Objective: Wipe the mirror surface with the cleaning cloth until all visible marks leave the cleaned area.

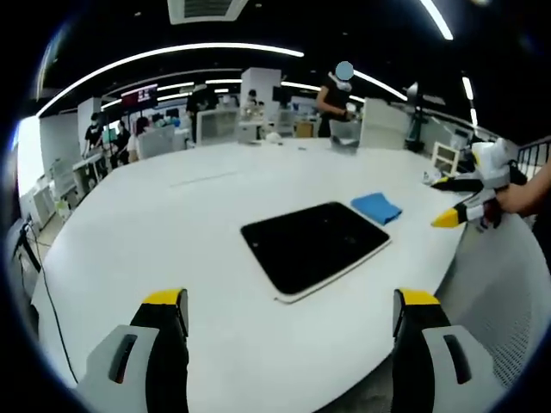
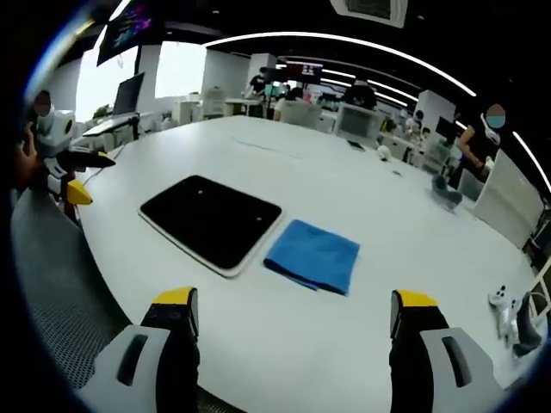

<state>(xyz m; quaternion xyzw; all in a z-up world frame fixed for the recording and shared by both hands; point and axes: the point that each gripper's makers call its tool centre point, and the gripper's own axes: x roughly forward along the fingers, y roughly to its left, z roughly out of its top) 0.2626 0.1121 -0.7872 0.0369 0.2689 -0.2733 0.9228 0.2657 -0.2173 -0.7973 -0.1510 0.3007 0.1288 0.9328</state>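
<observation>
A big white table (image 2: 362, 215) holds a dark flat mirror (image 2: 211, 219) with a pale rim, and a folded blue cloth (image 2: 314, 254) lies just beside one of its edges. In the left gripper view the mirror (image 1: 314, 245) sits in the middle of the table (image 1: 172, 224), with the cloth (image 1: 376, 207) at its far corner. The right gripper (image 2: 293, 323) hangs over the near side of the table with its jaws spread wide and nothing between them. The left gripper (image 1: 293, 318) is the same, jaws wide apart and empty. Each gripper also peeks in at the side of the other's view, but too small to tell more. Nothing has been wiped yet, it seems, so picking up the cloth looks like the first job. The right gripper is nearest to it. A good way would be to come down on the thick folded part, pinch it firmly, and lift without dragging it off the table. The other gripper could stay low beside the mirror's rim, ready to stop it from sliding.
</observation>
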